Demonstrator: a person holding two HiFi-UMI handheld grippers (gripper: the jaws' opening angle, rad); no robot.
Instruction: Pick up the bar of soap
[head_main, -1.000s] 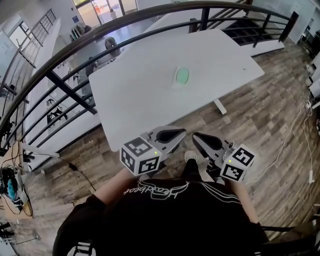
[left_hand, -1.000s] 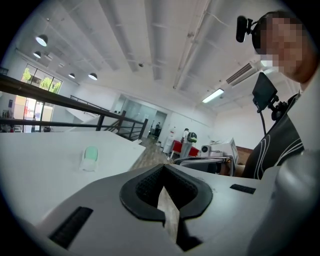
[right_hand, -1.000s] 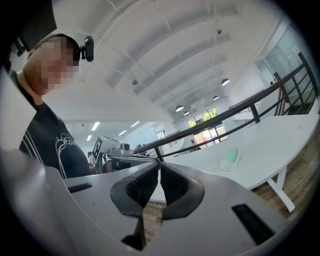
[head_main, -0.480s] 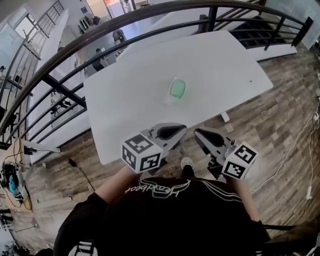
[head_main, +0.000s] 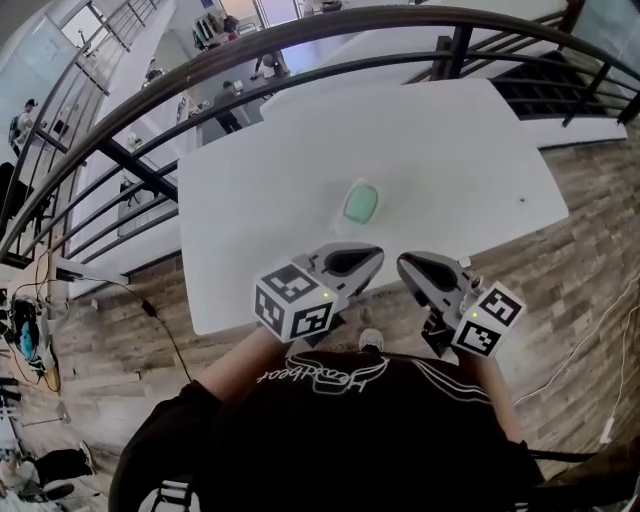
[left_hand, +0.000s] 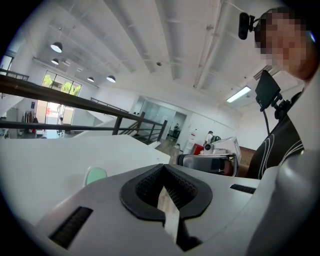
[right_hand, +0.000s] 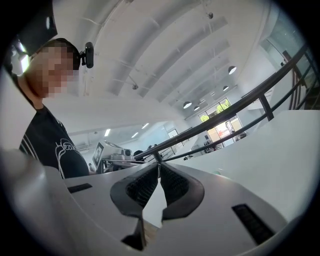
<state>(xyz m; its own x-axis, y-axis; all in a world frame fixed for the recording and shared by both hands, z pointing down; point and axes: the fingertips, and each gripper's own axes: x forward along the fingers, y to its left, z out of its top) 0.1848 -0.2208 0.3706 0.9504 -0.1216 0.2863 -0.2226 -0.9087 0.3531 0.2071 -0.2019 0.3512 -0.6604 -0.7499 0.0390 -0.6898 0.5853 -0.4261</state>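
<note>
While both tools hang short of the near edge of the tabletop (head_main: 250, 200), nothing is gripped.

- Left hand-held gripper (head_main: 372, 256): jaws pressed together, nothing between them, tilted slightly down toward the surface.
- Right hand-held gripper (head_main: 405, 264): jaws also meet at the tips, empty, held about level.
- Bar of soap (head_main: 361, 203): pale green, lying flat near the middle of the tabletop. It is ahead of both tools, a little closer to the left one's line, and touches neither. A pale rim shows around it; dish or wrapper, I cannot tell.
- Dark railing (head_main: 130, 165) runs past the far side, well clear of the reach.

Step in hand, as I judge it: approach, not yet a grasp.

To do it well:
- Pick one tool; the left looks better lined up.
- Spread its jaws before getting near, since closed tips would only shove the bar.
- Come in from above and set the pads on the two long sides.
- Close gently, because soap is likely slick and could squirt out.
- Lift straight up.
</note>
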